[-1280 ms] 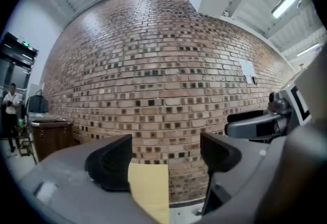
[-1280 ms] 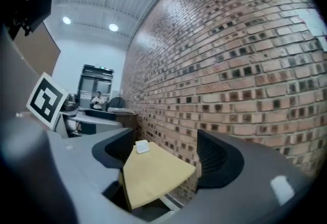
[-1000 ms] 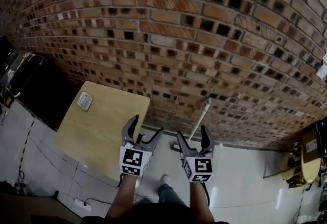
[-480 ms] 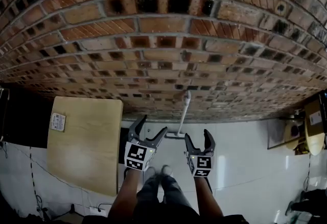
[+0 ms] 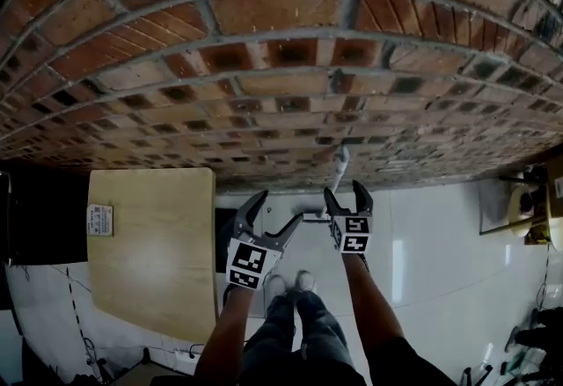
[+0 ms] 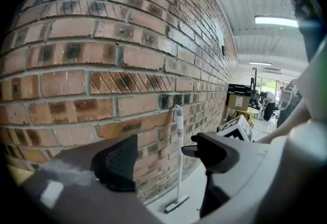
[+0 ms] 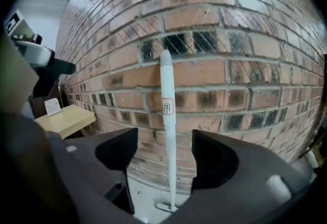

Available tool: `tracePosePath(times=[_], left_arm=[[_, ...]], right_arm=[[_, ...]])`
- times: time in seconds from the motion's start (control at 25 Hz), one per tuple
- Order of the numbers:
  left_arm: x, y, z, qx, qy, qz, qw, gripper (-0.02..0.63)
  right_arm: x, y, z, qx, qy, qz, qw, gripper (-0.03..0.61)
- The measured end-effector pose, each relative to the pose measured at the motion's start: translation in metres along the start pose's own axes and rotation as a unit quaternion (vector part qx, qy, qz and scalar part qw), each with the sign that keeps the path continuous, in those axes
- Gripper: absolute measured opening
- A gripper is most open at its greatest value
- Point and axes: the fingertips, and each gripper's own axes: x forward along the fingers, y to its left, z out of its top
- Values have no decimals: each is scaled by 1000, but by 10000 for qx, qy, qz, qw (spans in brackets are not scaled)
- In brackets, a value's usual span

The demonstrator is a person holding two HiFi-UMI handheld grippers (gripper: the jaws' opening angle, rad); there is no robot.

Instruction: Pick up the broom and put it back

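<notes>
One brick wall (image 5: pixel 264 103) across the whole far side, meeting the white tiled floor (image 5: pixel 431 243) along one straight foot. Open floor to the right of the grippers, out to clutter (image 5: pixel 528 208) at the far right edge. Less room on the left: closed off by one wooden table (image 5: pixel 149 252), far edge near the wall, right edge just beside the left gripper. Near the table's left edge, one small card (image 5: pixel 100 219). Upright against the wall, head on the floor at the wall's foot: one white broom (image 7: pixel 167 116), between table and open floor. Two grippers, both pointed toward it.

Left gripper (image 5: pixel 278 210): fingers spread after just closing partway, nothing between them, broom well beyond.

Right gripper (image 5: pixel 345 193): fingers spread, just been closing, handle seen in the gap but beyond the pads, untouched.
</notes>
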Motion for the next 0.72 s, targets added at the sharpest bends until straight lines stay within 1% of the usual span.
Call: tracePosePath(times=[0.12,0.24,0.32,0.4,0.44,0.48,0.52,0.72], left_arm=[[0,8,-10,-90,76,101,9999,380],[-4,14,-15,-210,94,195,9995,380],[-10,19,-17,-295,78,286,9991,380],[-15,23,-16,-334,50,349,9988,374],[-17,24,-15,-334,34,365,9988,370],[-18,24,-13,-324,17,378,9988,370],[-20,25,-11,-311,-4,390,9988,370],[-34,22,1,-261,-127,394,9988,362]], right_arm=[[34,-4,-9,20,135,64,9999,320],[49,-11,-11,22,229,62,9997,292],[54,-9,-10,131,240,155,9995,268],[57,-9,-8,208,225,170,9994,214],[56,-10,-6,202,226,141,9994,173],[56,-11,-4,163,249,115,9995,116],[54,-12,-3,96,296,105,9995,100],[19,0,-4,-240,502,233,9982,92]])
